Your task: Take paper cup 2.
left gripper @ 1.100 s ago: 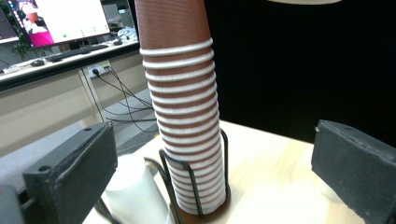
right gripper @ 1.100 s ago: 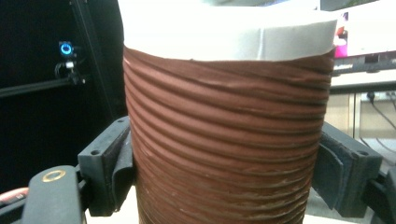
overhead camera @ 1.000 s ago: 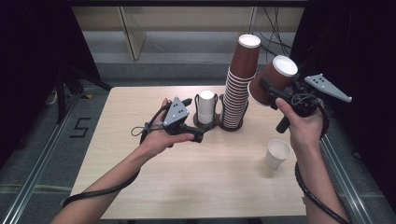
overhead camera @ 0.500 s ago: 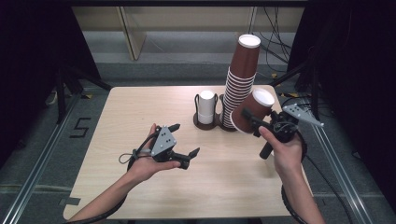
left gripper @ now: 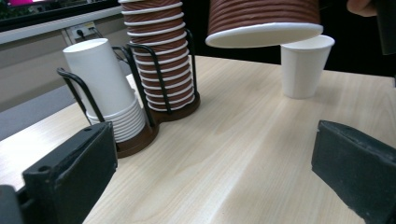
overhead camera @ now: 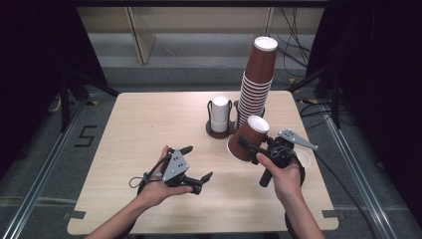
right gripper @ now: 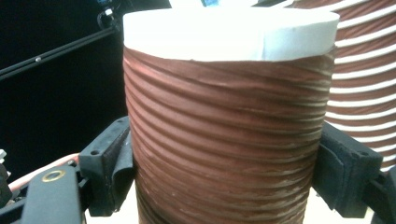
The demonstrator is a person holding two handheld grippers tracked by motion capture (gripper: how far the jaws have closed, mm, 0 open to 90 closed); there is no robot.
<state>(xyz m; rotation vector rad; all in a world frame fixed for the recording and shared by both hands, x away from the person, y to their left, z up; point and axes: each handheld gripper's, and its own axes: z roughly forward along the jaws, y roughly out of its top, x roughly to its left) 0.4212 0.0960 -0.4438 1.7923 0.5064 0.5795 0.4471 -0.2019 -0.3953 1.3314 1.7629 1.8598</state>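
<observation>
- My right gripper (overhead camera: pixel 249 145) is clamped on a brown ribbed paper cup (overhead camera: pixel 247 139); in the right gripper view both black pads press its sides, one on each flank of the cup (right gripper: pixel 224 140).
- The cup is upside down and tilted, its white base up and away from me, its wide mouth hanging above the table (overhead camera: pixel 149 124) without touching it.
- My left gripper (overhead camera: pixel 196 162) lies low over the near part of the table, cradled in my left hand (overhead camera: pixel 159 186), with its jaws spread wide and nothing between them.
- Past the held cup, the tall stack of brown cups (overhead camera: pixel 256 82) stands in a black wire holder (overhead camera: pixel 221 130), and a shorter stack of white cups (overhead camera: pixel 219 114) sits in the holder's other ring, just beside it.
- A single white cup (left gripper: pixel 303 65) stands upright on the table to the right, near my right hand (overhead camera: pixel 283 174); in the left gripper view the held cup's rim (left gripper: pixel 264 35) hangs in front of it.
</observation>
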